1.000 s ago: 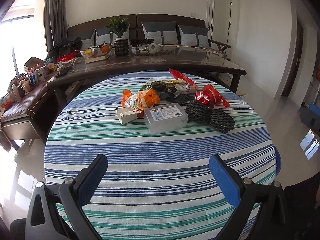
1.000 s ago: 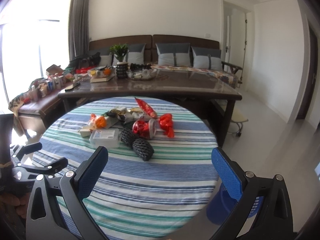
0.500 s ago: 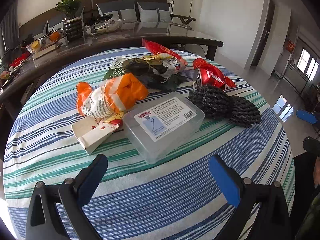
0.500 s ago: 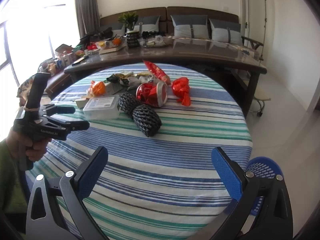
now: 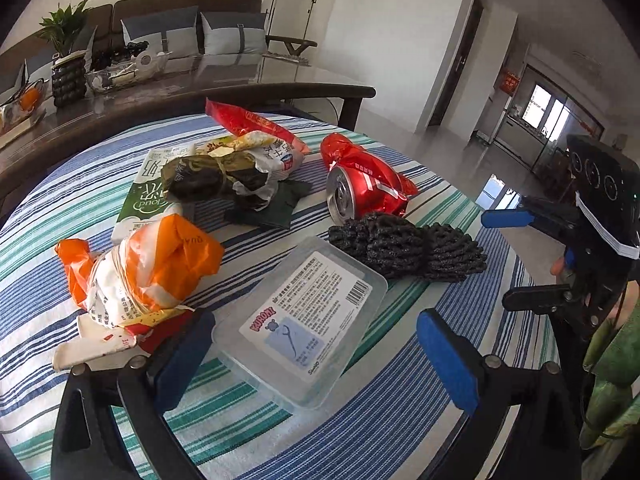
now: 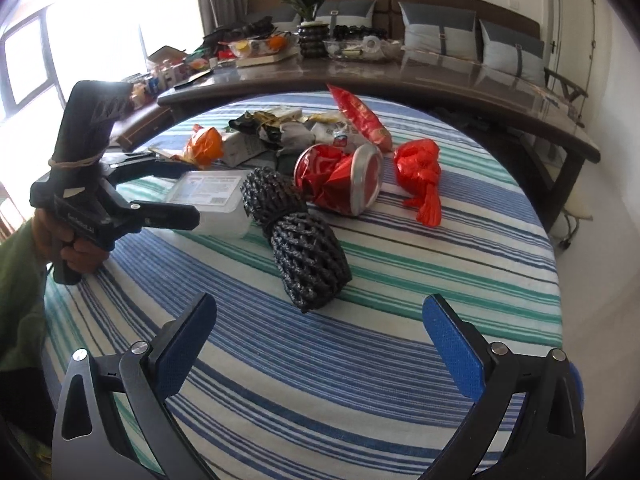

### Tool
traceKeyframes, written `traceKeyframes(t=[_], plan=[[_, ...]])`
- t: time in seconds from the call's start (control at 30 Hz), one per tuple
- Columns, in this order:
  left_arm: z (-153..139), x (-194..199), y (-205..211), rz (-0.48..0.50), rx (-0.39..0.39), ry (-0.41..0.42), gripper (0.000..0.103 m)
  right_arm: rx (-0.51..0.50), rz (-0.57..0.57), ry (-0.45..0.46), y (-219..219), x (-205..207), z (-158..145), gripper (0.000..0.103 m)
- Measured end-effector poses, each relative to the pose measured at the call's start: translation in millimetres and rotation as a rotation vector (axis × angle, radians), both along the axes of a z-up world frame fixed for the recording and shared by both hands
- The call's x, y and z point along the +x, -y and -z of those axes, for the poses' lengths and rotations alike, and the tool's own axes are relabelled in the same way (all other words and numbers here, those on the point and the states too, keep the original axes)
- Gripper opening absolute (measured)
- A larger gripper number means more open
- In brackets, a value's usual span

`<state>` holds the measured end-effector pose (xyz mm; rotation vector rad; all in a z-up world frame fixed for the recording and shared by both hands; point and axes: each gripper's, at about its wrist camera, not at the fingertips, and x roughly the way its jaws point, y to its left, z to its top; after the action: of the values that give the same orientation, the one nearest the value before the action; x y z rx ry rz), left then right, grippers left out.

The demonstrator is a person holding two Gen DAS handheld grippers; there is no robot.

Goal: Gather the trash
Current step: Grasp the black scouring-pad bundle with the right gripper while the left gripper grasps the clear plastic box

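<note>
The left gripper (image 5: 316,354) is held with its fingers spread wide on either side of the clear plastic box (image 5: 302,320), which lies flat on the striped tablecloth (image 5: 400,420); whether the blue pads touch the box cannot be told. The right gripper (image 6: 320,344) is likewise held wide open and grips nothing, with the black mesh bundle (image 6: 300,236) lying on the cloth ahead of its fingers. Just beyond the box, an orange-and-white bag (image 5: 136,268) and a small carton (image 5: 100,348) are seen at the left finger. Further out lie a crushed red can (image 5: 360,192), a red bag (image 6: 420,172) and a heap of wrappers (image 5: 228,172). A long dark table (image 6: 400,76) stands behind.
</note>
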<state>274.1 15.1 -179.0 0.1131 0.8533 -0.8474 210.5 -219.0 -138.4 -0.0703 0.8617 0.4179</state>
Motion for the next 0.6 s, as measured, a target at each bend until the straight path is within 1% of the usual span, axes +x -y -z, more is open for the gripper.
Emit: traceKeyframes(t=[0.07,0.1,0.13,0.17,0.2,0.27,0.3,0.33,0.37,0.4,0.47,0.5,0.53,0.6], plan=[[-0.4,-9.8,3.6,0.052,0.021,0.001,0.102,0.000,-0.045,-0.048,-4.5,14.7,3.0,0.102],[-1.0,-14.8,4.4,0.071,0.032,0.004,0.102,0.001,-0.070,-0.070,-6.1,21.9,4.8,0.100],[-2.1,-19.6,5.2,0.083,0.039,0.011,0.102,-0.008,-0.089,-0.082,-8.4,27.0,6.1,0.095],[-4.1,-23.2,5.9,0.082,0.044,0.024,0.102,-0.024,-0.106,-0.086,-11.7,31.9,7.2,0.092],[-5.9,-24.9,6.6,0.073,0.048,0.037,0.102,-0.042,-0.118,-0.085,-15.0,36.4,8.1,0.086],[-7.1,-22.6,8.9,0.041,0.053,0.049,0.102,-0.061,-0.140,-0.089,-21.1,44.2,10.5,0.082],[-5.6,-18.9,10.1,0.019,0.062,0.047,0.102,-0.064,-0.152,-0.101,-23.9,47.4,12.7,0.075],[-3.0,-15.6,11.4,0.001,0.076,0.044,0.102,-0.069,-0.158,-0.118,-25.7,50.4,15.5,0.056],[-0.4,-13.6,13.4,-0.010,0.088,0.040,0.102,-0.071,-0.160,-0.136,-26.3,52.0,17.3,0.043],[2.2,-12.2,15.5,-0.012,0.100,0.031,0.102,-0.066,-0.161,-0.149,-25.7,50.4,17.4,0.041],[4.6,-13.7,19.1,-0.004,0.117,0.029,0.101,-0.066,-0.155,-0.164,-19.7,37.6,12.9,0.041],[4.2,-16.1,21.3,0.009,0.119,0.031,0.093,-0.073,-0.152,-0.177,-16.3,29.8,10.9,0.041],[4.6,-18.0,22.9,0.021,0.124,0.027,0.081,-0.074,-0.147,-0.192,-12.1,21.4,9.0,0.041],[6.0,-23.2,25.0,0.050,0.133,-0.002,0.064,-0.064,-0.138,-0.236,-3.0,2.7,5.7,0.041]])
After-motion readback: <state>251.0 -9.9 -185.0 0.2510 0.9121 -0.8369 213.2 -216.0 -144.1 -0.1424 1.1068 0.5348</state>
